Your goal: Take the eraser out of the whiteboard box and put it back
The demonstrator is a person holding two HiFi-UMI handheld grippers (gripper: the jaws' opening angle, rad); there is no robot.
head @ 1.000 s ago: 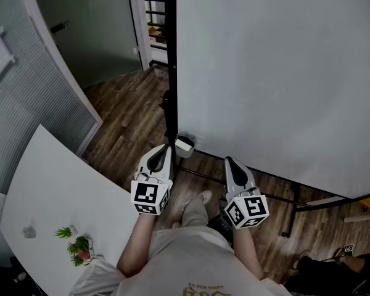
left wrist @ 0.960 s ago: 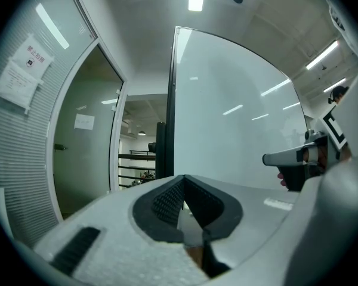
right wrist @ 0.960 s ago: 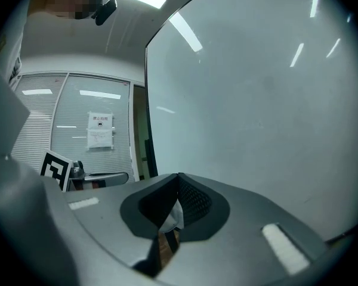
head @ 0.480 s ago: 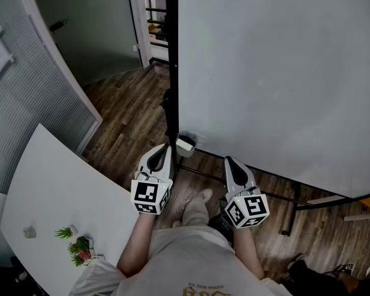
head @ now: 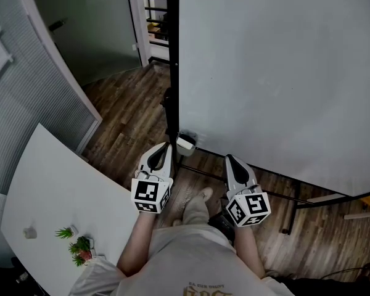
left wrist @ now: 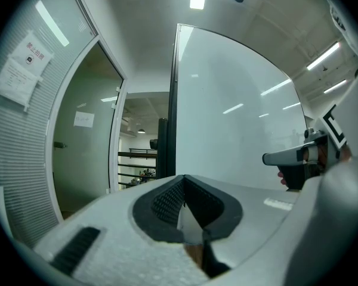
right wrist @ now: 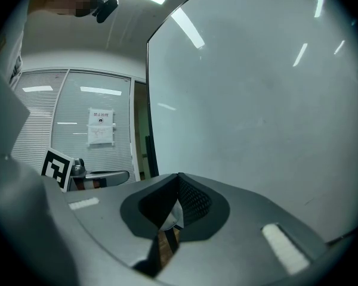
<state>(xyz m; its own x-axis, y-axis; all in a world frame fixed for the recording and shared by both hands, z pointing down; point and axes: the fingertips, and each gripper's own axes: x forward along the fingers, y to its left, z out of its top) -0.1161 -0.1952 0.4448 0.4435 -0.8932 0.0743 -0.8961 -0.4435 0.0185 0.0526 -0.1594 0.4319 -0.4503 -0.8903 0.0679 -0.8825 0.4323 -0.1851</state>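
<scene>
Plainly, both tools are idle. The left gripper and the right gripper each have their jaws pressed together with nothing between them, and both point level at the whiteboard.

The whiteboard box hangs at the board's lower left corner. From the head view it sits just beside your left gripper's tip at 3 o'clock, and at about 10 o'clock from your right tip. It is too small here to tell whether the eraser lies inside.

So this stance fits two stages: an eraser waiting in the box to come out, or one already set back. To do well either way, keep both tips steady and off the box rim, and tilt your head to see into the box before you judge.
</scene>
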